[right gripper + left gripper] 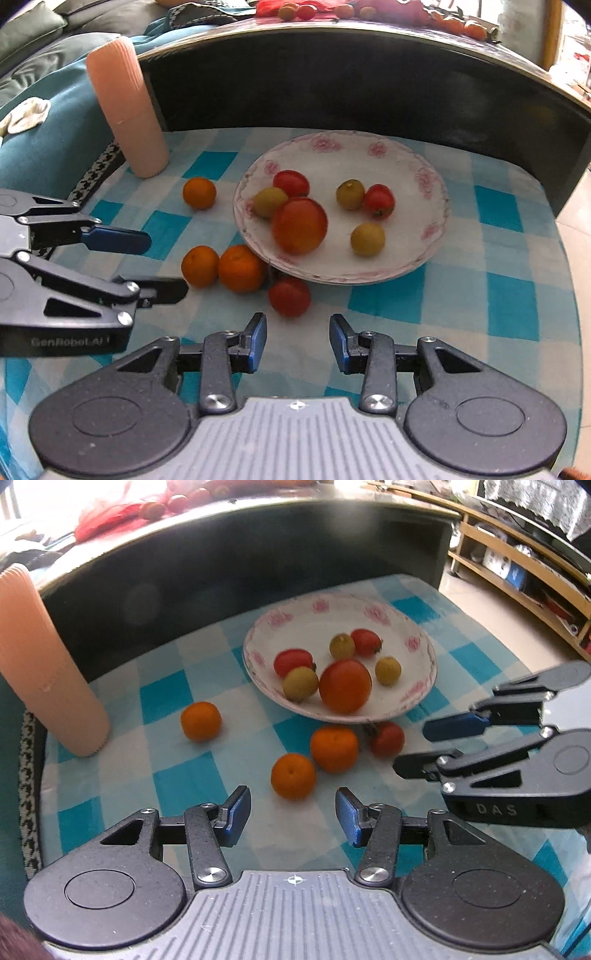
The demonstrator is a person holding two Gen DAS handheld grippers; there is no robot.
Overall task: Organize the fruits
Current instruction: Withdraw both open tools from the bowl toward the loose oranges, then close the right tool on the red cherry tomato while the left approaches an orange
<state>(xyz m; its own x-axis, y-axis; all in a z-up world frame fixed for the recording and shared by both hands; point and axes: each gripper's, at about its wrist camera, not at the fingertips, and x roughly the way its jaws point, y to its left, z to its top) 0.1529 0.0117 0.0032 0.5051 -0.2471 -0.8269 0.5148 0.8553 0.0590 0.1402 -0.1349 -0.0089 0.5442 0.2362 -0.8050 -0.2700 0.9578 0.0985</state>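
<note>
Left wrist view: left gripper (291, 814) has fingers apart, nothing between them, hovering just short of an orange (293, 776) on the checked cloth (166, 698). Two more oranges lie on the cloth, one (334, 749) touching the plate (417, 701) rim, one (200, 721) apart near the pink cylinder (40, 664). A tomato (387, 739) sits beside the plate edge. Plate holds one big tomato (345, 686), two small red ones, three yellow-green fruits. Right wrist view: right gripper (297, 339) fingers apart, empty, just short of that loose tomato (289, 296). Left gripper enters at left side, right gripper (417, 746) shows at right in the left view.
</note>
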